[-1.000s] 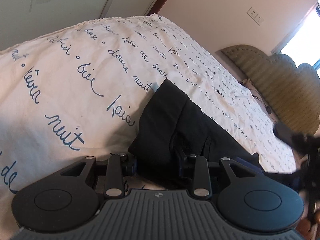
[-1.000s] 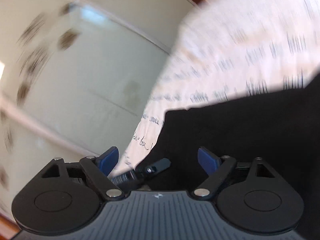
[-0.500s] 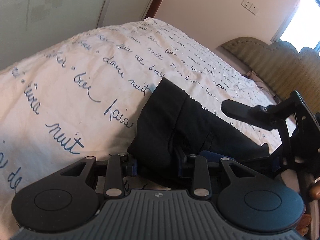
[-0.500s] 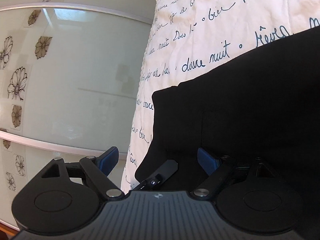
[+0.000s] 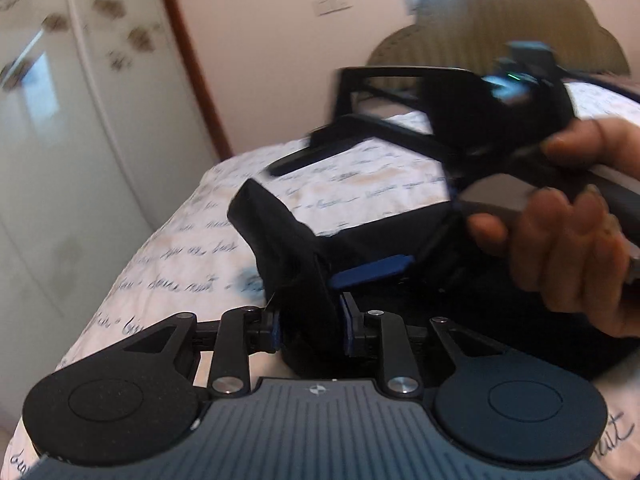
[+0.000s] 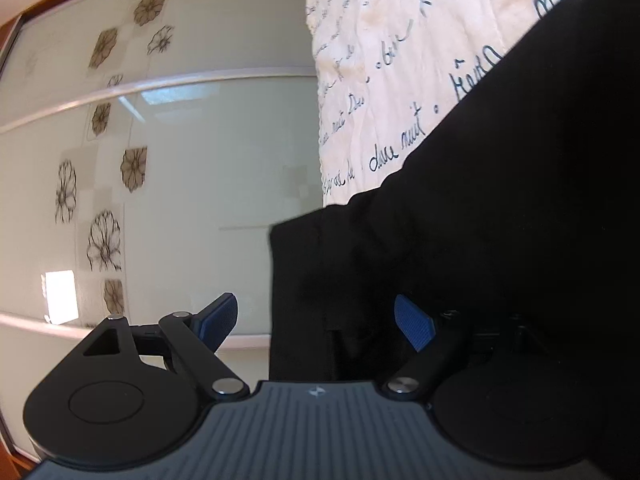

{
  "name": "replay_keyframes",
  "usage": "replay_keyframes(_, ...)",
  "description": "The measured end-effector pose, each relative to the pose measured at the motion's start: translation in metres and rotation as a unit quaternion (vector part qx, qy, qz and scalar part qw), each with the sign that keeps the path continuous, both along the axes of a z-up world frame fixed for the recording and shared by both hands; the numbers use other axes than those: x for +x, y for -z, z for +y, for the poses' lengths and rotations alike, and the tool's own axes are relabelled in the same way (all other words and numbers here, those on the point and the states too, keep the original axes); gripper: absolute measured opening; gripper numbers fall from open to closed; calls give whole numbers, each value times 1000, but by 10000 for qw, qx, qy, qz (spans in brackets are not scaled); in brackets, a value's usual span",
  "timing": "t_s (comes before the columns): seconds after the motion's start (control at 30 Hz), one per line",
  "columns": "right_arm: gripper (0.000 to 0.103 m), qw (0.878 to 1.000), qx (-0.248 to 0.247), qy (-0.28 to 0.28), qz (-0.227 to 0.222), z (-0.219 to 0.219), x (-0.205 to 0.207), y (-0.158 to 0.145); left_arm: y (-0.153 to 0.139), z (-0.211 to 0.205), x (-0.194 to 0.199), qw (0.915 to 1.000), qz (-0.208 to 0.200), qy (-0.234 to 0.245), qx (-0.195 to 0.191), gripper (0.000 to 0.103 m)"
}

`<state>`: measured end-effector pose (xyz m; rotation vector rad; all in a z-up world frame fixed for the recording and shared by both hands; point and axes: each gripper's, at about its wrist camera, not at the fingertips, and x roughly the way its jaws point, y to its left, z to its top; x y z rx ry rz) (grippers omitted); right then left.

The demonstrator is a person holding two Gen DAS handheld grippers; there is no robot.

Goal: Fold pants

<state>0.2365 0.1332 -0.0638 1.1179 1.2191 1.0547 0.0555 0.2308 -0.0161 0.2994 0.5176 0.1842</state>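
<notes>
The black pants [image 5: 280,236] lie on a white bedspread with blue script [image 5: 360,176]. My left gripper [image 5: 310,326] is shut on a bunched fold of the pants and holds it lifted off the bed. My right gripper [image 6: 316,322] is open, its blue pads [image 6: 414,326] either side of a hanging edge of the pants [image 6: 360,280] without pinching it. The right gripper also shows in the left wrist view [image 5: 400,160], held by a hand just above the cloth, blurred.
The bed edge [image 6: 320,152] drops off next to a wardrobe with frosted sliding doors and flower prints [image 6: 180,160]. A padded headboard [image 5: 500,20] and a wall with a socket stand beyond the bed.
My left gripper has lifted and turned with the pants fold in it. The right gripper has swung in close over the pants, and its view now shows the cloth edge hanging between its open fingers.
</notes>
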Motion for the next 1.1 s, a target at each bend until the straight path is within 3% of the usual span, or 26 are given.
replay_keyframes(0.17,86,9979,-442,-219,-428,-3,-6,-12,0,-16,-7,9975,-136,693,-54,39)
replay_keyframes(0.33,86,9989,-408,-50,-246,-8,-6,-7,8,-31,-25,9889,-160,1407,442,57)
replay_keyframes(0.43,86,9982,-490,-50,-336,-8,-9,-8,11,-27,-41,9885,-184,1404,533,59)
replay_keyframes(0.6,85,9959,-709,-187,-534,-6,-9,-11,12,-4,-65,9932,-149,1128,228,60)
replay_keyframes(0.67,80,9938,-910,-148,-627,-5,-12,-13,15,2,-71,9953,-59,957,135,62)
replay_keyframes(0.8,40,9764,-1744,-293,-1237,7,-22,-21,24,11,-68,9980,205,597,72,62)
replay_keyframes(0.83,37,9755,-1781,-317,-1251,7,-22,-21,24,13,-66,9983,238,527,17,62)
replay_keyframes(0.97,39,9794,-1683,-334,-1061,3,-16,-19,17,31,-58,9973,287,339,-592,65)
replay_keyframes(1.0,45,9806,-1650,-326,-1005,3,-15,-20,15,37,-57,9962,269,307,-774,65)
replay_keyframes(1.07,66,9857,-1462,-305,-780,4,-15,-23,15,47,-51,9930,307,212,-1120,68)
replay_keyframes(1.1,85,9883,-1293,-287,-756,5,-16,-26,16,54,-48,9908,349,146,-1300,69)
